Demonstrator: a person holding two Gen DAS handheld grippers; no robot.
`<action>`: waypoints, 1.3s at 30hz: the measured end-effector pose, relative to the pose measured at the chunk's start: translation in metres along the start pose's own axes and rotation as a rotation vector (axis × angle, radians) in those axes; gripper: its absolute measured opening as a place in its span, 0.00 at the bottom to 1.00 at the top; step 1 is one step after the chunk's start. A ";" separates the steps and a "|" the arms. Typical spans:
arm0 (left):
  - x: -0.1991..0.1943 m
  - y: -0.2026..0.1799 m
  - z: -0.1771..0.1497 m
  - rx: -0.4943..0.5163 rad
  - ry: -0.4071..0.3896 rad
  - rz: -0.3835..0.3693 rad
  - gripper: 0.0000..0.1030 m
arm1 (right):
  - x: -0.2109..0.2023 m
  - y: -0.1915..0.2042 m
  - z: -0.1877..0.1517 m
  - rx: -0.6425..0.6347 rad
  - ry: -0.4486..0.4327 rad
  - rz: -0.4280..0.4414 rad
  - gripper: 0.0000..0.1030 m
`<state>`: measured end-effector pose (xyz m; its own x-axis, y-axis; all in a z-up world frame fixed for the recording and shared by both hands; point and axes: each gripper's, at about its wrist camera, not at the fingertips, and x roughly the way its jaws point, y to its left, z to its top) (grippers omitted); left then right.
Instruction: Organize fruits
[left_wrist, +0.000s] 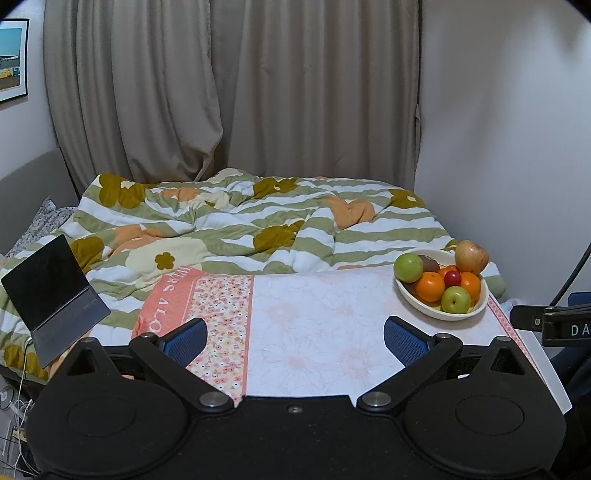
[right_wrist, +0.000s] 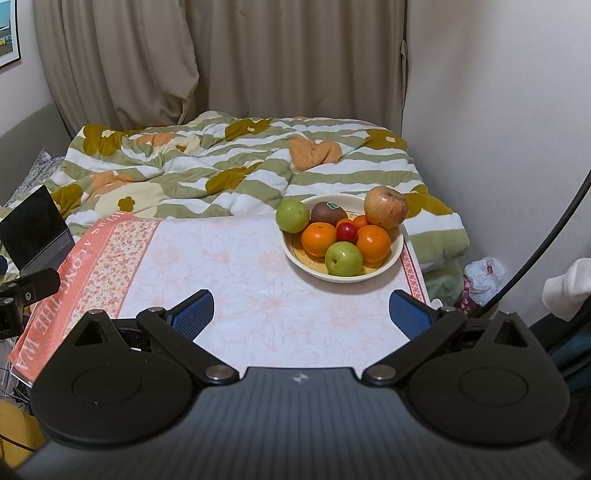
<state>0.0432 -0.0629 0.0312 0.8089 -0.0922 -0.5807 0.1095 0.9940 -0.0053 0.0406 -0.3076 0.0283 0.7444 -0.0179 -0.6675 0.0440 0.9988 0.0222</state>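
Now both hand-held grippers, left and right, gape wide, holding nothing. Ahead of the right one, fruit is heaped in the bowl; a bump could roll the red apple off its rim.

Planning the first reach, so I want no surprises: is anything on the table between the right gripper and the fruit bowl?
Nothing: in the right wrist view only bare floral tablecloth lies between the open right gripper and the fruit bowl.
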 end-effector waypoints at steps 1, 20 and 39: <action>0.000 0.000 0.000 -0.001 0.001 -0.003 1.00 | 0.000 0.000 0.000 0.001 0.001 0.001 1.00; 0.009 0.003 -0.003 0.001 0.013 -0.004 1.00 | 0.005 0.004 -0.001 0.002 0.017 -0.002 1.00; 0.008 0.000 -0.001 0.016 -0.031 0.022 1.00 | 0.009 0.006 0.002 0.005 0.018 0.003 1.00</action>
<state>0.0493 -0.0631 0.0256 0.8289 -0.0728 -0.5547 0.1007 0.9947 0.0199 0.0488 -0.3019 0.0238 0.7322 -0.0138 -0.6809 0.0450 0.9986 0.0281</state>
